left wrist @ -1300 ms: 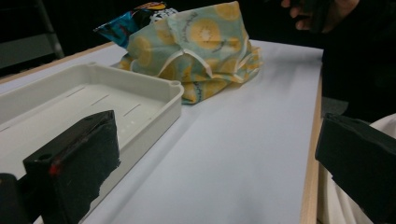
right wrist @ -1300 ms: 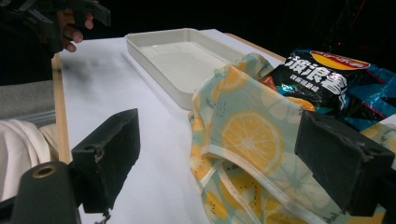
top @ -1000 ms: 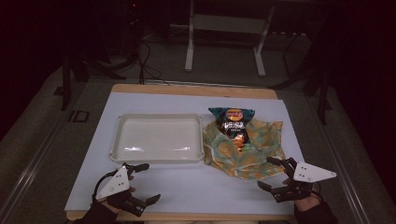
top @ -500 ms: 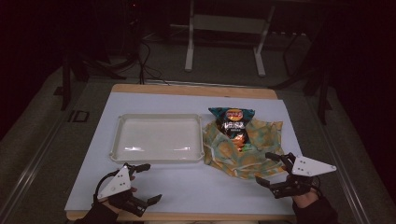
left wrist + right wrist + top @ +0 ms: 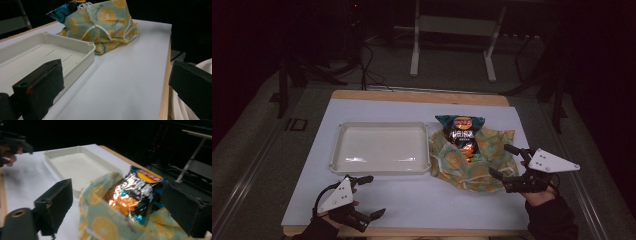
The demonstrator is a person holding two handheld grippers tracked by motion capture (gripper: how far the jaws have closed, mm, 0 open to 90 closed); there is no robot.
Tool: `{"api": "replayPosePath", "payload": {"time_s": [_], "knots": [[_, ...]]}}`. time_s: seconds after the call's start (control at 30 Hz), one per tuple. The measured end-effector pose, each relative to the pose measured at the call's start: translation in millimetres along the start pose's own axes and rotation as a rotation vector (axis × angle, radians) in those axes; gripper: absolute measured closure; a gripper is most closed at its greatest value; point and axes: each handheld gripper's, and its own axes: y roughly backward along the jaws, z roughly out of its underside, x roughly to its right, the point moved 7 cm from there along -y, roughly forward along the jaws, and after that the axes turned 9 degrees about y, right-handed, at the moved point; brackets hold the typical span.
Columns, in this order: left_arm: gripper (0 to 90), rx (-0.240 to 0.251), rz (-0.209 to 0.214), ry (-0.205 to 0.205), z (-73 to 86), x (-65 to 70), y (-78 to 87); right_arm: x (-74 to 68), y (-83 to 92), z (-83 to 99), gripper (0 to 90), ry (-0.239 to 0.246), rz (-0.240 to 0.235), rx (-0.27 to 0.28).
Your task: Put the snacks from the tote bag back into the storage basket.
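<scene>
A crisp packet [image 5: 460, 134] stands half out of a crumpled lemon-print cloth bag [image 5: 472, 161], right of the tray

Dim, dark surroundings, glare on the tray [image 5: 382, 150] (right gripper view blurred)

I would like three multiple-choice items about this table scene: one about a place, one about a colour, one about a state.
1. Where does the chip bag lie?
A. in the white tray
B. on the lemon-print cloth bag
C. on the floor

2. Which colour is the tray?
A. white
B. red
C. black

3. How do the jaws of the right gripper stand?
A. shut on the tray
B. shut on the chip bag
C. open

Answers:
1 B, it rests on the lemon-print cloth bag to the right of the tray.
2 A, its bare floor shows white.
3 C, the right gripper view shows both jaws wide apart.
</scene>
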Motion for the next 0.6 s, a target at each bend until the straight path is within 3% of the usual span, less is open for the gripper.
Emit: {"api": "replayPosePath", "payload": {"time_s": [0.4, 0.6], "knots": [[0.2, -0.006, -0.002, 0.001, 0.5, 0.4, -0.1, 26.2, -24.6, -18.3, 13.2, 0.007, 0.075, 0.007], [0.2, -0.010, -0.004, -0.001, 0.7, 0.1, -0.2, 42.2, -35.5, -20.8, 13.7, -0.011, 0.084, -0.003]]}}
